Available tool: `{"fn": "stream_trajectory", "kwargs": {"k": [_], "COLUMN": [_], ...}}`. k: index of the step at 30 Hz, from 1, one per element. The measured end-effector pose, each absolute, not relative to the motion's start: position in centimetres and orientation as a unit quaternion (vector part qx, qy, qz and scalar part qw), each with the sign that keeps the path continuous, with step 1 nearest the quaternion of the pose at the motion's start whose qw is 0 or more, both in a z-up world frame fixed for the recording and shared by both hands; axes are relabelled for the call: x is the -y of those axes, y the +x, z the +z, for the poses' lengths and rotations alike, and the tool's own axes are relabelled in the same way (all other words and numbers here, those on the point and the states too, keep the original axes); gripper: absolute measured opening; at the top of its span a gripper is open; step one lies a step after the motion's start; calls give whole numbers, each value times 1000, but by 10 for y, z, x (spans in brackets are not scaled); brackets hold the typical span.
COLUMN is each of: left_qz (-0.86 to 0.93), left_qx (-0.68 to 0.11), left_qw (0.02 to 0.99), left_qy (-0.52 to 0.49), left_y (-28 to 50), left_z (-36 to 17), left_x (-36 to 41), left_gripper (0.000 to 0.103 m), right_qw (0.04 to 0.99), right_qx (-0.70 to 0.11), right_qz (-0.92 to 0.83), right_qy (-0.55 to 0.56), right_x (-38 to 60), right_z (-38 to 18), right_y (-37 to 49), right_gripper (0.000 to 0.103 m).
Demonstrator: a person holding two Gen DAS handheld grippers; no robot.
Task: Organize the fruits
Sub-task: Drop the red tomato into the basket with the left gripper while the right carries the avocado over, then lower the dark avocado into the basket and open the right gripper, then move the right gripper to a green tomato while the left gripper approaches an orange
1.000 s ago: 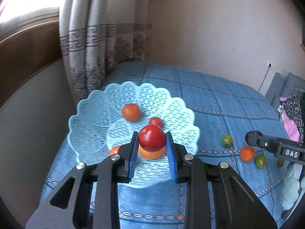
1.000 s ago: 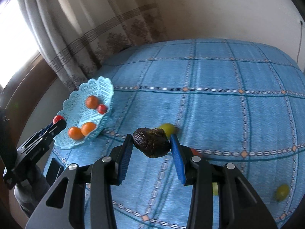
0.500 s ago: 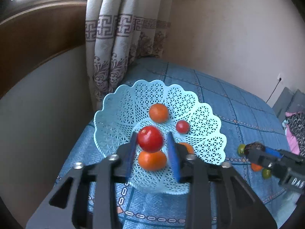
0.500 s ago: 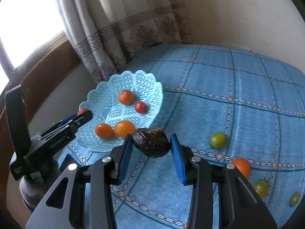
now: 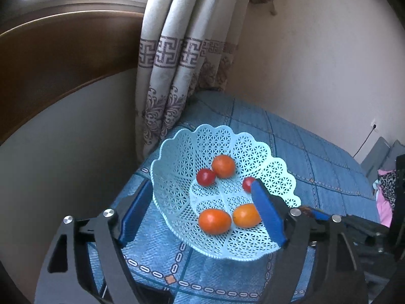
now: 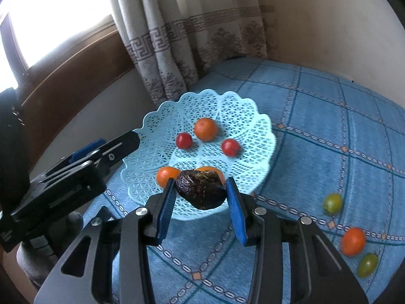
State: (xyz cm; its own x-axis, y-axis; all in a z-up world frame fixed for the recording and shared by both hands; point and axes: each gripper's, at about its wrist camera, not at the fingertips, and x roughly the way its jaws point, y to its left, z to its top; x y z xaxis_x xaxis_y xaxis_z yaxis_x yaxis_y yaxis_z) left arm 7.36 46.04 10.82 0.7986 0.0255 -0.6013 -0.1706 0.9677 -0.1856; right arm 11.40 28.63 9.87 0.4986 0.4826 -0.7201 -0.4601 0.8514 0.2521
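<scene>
Nearest in the right wrist view, the right gripper [image 6: 201, 197] pinches a dark, wrinkled, brown-black fruit [image 6: 201, 192] between its blue pads [image 6: 234, 204]. The fruit is oval, its long axis running roughly across from one pad to the other, tilted a little so the right end sits lower; it hangs over the near rim of the pale blue lattice plastic basket [image 6: 243, 116].

In the left wrist view, the left gripper [image 5: 202, 210] has its jaws spread wide with nothing between them, one blue pad [image 5: 135, 206] outside the basket's left rim [image 5: 157, 167] and the other over its right side.

Inside the basket, two orange round fruits [image 5: 214, 221] and [image 5: 246, 215] lie side by side at the near edge. Farther in sit two small red round fruits [image 5: 205, 176] and [image 5: 248, 183], and a third orange fruit [image 5: 223, 166] touches the left red one.

The basket rests on a blue checked bedspread [image 6: 329, 131]. To the right on the bedspread, well apart from the basket, lie a green oval fruit [image 6: 332, 202], an orange round fruit [image 6: 353, 241] and another green oval fruit [image 6: 367, 264].

Beyond the basket hangs a beige patterned curtain [image 5: 177, 76] beside a brown wooden panel [image 5: 63, 71].
</scene>
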Motion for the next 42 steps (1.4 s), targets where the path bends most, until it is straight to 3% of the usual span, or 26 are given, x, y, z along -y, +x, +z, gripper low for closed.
{"fn": "stream_trajectory", "kwargs": {"k": [7, 9, 11, 42], "left_qz": [54, 54, 53, 10], "left_qx": [-308, -308, -310, -322], "left_qw": [941, 941, 939, 943], "left_qy": [-127, -129, -137, -86], "left_y": [70, 70, 70, 71], "left_z": [112, 112, 111, 105], "left_x": [-465, -466, -468, -414], "left_gripper": [89, 90, 95, 95], "right_qw": [859, 858, 860, 887], "right_qx": [-429, -430, -427, -425], "right_qz": [281, 282, 279, 175], "right_qy": [0, 1, 2, 39], "right_x": [-309, -311, -310, -183], "right_z": [94, 93, 94, 90], "right_y": [117, 117, 117, 116], "right_gripper": [41, 49, 50, 51]}}
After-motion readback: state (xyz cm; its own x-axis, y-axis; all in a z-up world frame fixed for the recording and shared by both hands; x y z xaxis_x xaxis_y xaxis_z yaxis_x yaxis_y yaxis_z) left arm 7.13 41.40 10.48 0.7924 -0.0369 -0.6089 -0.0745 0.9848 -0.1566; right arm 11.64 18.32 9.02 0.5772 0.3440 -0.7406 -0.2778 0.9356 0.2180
